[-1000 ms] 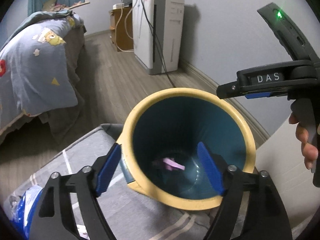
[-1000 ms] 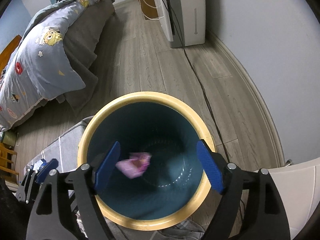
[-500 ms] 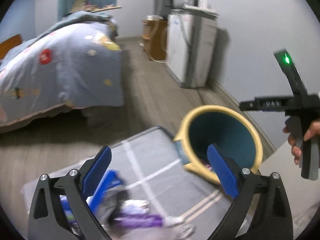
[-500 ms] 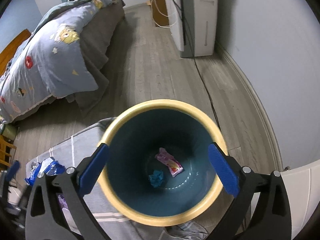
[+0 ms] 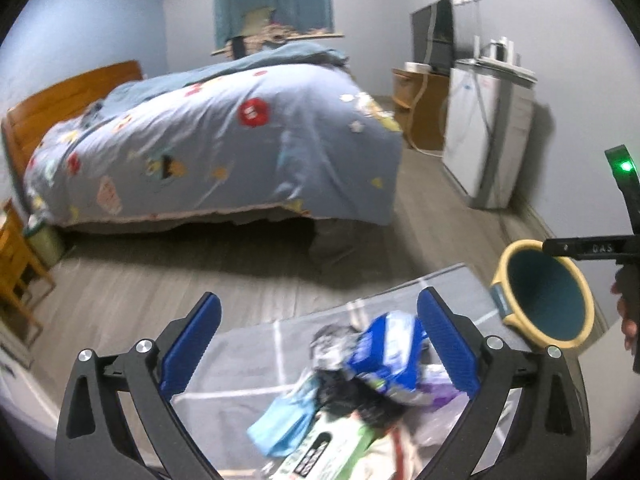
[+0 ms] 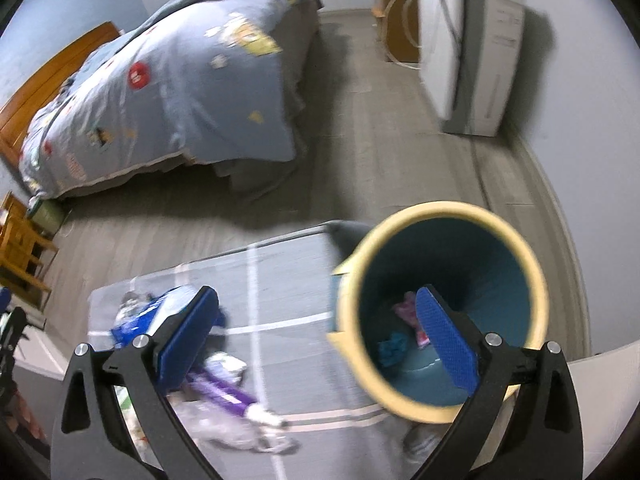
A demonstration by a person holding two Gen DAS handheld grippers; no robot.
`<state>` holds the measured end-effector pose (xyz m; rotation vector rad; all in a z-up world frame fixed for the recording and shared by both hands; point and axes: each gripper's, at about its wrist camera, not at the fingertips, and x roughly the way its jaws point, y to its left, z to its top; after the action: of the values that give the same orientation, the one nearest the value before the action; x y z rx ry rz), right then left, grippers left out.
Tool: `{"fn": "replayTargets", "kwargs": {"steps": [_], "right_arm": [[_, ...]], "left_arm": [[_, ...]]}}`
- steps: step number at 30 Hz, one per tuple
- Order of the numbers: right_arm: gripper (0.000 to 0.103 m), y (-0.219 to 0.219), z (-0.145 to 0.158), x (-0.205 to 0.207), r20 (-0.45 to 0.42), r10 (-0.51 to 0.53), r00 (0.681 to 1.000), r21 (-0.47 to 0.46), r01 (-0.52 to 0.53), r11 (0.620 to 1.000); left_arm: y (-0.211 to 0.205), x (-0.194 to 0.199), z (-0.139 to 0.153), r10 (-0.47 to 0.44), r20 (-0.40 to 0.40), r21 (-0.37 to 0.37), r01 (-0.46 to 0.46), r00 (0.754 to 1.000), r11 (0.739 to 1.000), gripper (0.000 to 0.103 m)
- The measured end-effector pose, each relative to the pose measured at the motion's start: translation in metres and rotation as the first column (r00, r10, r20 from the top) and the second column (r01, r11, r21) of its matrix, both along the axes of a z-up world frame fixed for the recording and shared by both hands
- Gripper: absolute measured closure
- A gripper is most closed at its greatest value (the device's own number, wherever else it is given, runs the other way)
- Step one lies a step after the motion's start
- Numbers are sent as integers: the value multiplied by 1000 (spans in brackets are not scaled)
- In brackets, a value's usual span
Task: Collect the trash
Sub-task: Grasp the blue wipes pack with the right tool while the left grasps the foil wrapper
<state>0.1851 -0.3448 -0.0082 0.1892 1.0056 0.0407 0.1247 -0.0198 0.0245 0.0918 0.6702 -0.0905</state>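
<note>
A yellow-rimmed teal bin [image 6: 500,264] stands at the right end of a grey cloth surface [image 6: 288,280]; it also shows in the left wrist view [image 5: 548,300]. Inside it lie a pink wrapper [image 6: 404,312] and a blue scrap [image 6: 394,350]. A pile of trash lies on the cloth: a blue-white bag [image 5: 388,350], a light blue piece [image 5: 280,424], a green-white packet [image 5: 332,444], a purple wrapper [image 6: 224,390]. My left gripper [image 5: 320,340] is open and empty above the pile. My right gripper [image 6: 316,332] is open and empty, between the pile and the bin.
A bed with a patterned blue duvet [image 5: 224,140] fills the room's middle. A white appliance [image 5: 492,128] and a wooden cabinet [image 5: 420,100] stand against the right wall. A wooden chair [image 5: 16,252] is at the left. Wood floor [image 5: 180,276] lies between bed and cloth.
The pink wrapper dropped from my right gripper into the bin. My left gripper swung left from the bin to over the trash pile. My right gripper shifted left off the bin.
</note>
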Motion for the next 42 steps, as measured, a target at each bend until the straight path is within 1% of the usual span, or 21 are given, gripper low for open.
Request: {"fn": "replayTargets", "kwargs": {"steps": [1,3,5,9,12,16,21,24,27,28,29,30,31,32,33,35,36,38,42], "right_arm": [[6,12,0,0,-1,17,1000,-1,-17,1000],[6,31,-1,-1,-7,42,999,-7,-42,999],[6,52,-5,-1,-20,69,997,-6,-69,998],[6,88,-16,-1,-44,106,993,-13,-107,994],[6,112,-28,4,-72,112,991,-9,-113,994],[6,136,-44,13,-110,117,987,11,-116,993],[6,161,-61,20,-140,127,982,-22,-131,991],[6,172,-73,25,-164,125,978,-35,-133,991],[7,175,-83,30,-187,106,977,-26,-113,993],[13,174,-87,32,-202,92,975,-8,-95,995],[22,172,-91,33,-218,79,973,17,-77,997],[26,170,-95,34,-233,71,970,42,-63,997],[33,168,-101,34,-260,62,964,91,-39,995],[36,166,-104,34,-281,59,958,124,-25,992],[41,166,-109,33,-300,59,952,153,-13,988],[54,166,-115,32,-332,64,941,195,2,981],[65,167,-116,32,-338,70,939,213,4,977],[70,167,-111,30,-330,66,942,204,3,979],[74,163,-96,22,-296,72,953,171,-21,985]], "left_arm": [[9,-1,-3,18,-13,-15,-19,1000,1000,6],[18,-1,-7,36,-30,-19,-37,999,999,6],[28,-6,-11,54,-30,3,-54,998,999,6],[50,-10,-19,60,-32,42,-58,998,997,6],[61,-9,-23,63,-43,35,-61,997,997,6],[70,-4,-29,59,-54,33,-57,997,998,6],[79,9,-40,58,-94,-5,-59,994,998,6],[79,12,-45,51,-103,14,-50,993,999,6],[80,13,-50,39,-119,24,-37,992,999,6],[80,13,-52,37,-123,26,-34,992,999,6],[81,13,-52,37,-127,25,-34,991,999,6],[83,13,-53,37,-128,24,-34,991,999,6],[84,13,-54,38,-130,21,-35,991,999,6],[85,14,-55,38,-133,19,-36,990,999,6],[85,14,-55,39,-135,18,-37,990,999,6],[86,14,-57,41,-141,15,-39,989,999,6],[85,14,-57,41,-144,14,-39,989,999,6],[83,14,-58,38,-147,17,-36,988,999,6],[75,15,-59,30,-153,23,-27,988,999,6]]}}
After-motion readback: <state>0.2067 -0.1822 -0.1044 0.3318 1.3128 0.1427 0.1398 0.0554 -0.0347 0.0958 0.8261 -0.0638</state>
